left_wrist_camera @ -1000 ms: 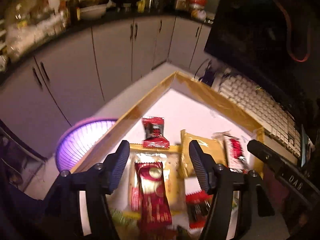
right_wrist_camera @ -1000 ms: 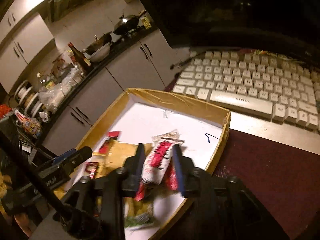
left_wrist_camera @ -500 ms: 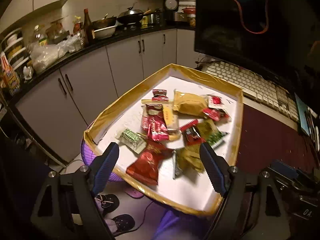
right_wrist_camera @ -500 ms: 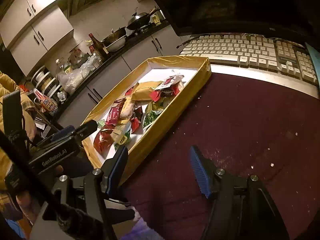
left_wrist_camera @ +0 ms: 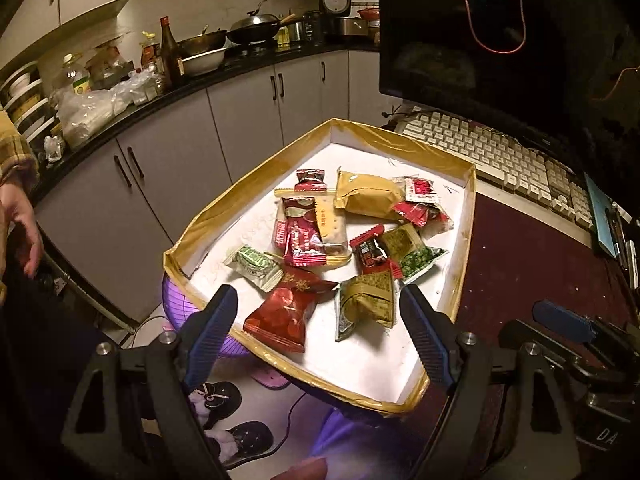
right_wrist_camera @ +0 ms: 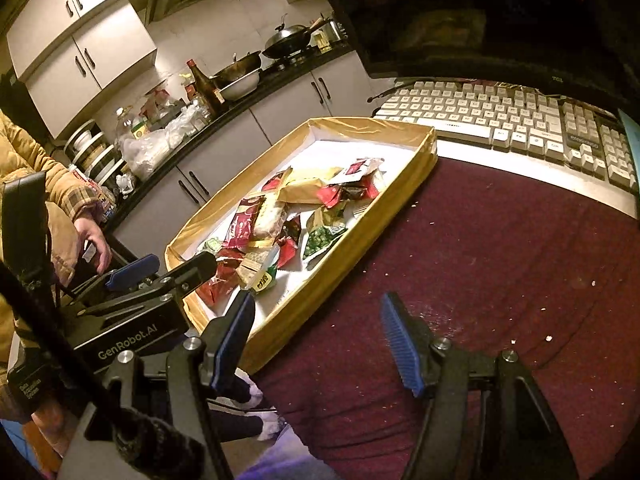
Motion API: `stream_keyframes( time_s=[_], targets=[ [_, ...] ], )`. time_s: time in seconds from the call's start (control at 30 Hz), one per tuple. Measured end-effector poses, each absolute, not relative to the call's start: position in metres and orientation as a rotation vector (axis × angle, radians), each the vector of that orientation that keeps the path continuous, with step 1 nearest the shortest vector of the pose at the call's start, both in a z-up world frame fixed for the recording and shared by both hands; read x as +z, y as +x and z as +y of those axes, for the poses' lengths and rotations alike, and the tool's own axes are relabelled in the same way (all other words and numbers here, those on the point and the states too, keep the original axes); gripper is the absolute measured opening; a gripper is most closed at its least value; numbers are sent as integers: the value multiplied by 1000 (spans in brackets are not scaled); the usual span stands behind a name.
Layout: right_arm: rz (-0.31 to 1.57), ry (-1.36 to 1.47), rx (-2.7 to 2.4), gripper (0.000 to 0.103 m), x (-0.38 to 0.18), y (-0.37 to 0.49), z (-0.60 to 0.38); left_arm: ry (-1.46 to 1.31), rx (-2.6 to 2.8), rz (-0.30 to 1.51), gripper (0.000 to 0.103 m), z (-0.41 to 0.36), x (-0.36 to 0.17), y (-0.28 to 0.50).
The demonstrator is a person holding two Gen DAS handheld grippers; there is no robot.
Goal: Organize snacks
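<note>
A shallow box [left_wrist_camera: 400,142] with gold-taped walls and a white floor holds several snack packets: a red one [left_wrist_camera: 286,312], a gold one [left_wrist_camera: 368,196], green ones [left_wrist_camera: 256,266]. The box [right_wrist_camera: 400,200] also shows in the right wrist view with the packets [right_wrist_camera: 288,216] heaped in its middle. My left gripper [left_wrist_camera: 316,332] is open and empty, held back above the box's near end. My right gripper [right_wrist_camera: 320,340] is open and empty above the maroon cloth [right_wrist_camera: 500,264], to the right of the box.
A white keyboard [right_wrist_camera: 500,124] and a dark monitor [left_wrist_camera: 500,40] stand behind the box. Kitchen cabinets and a cluttered counter [left_wrist_camera: 180,76] lie to the left. A purple basket [left_wrist_camera: 176,312] and slippers [left_wrist_camera: 224,400] sit on the floor below the box.
Both grippers have pulled back from the box. The right gripper let go of the white-and-red packet, which now lies in the box, and both jaws opened wide.
</note>
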State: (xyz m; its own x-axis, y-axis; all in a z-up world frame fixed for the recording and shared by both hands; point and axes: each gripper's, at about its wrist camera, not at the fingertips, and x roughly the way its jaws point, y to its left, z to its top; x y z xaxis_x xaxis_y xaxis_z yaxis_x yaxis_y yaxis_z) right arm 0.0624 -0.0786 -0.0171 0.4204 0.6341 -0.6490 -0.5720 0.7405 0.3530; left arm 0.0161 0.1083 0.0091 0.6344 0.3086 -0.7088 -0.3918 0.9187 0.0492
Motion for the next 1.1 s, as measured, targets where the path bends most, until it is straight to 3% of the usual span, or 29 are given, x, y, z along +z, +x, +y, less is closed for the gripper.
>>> stream_keyframes(
  time_s=[1.1],
  targets=[
    [853,53,748,65,-19,59,-70,-111,408,798,83,113,5,12]
  ],
)
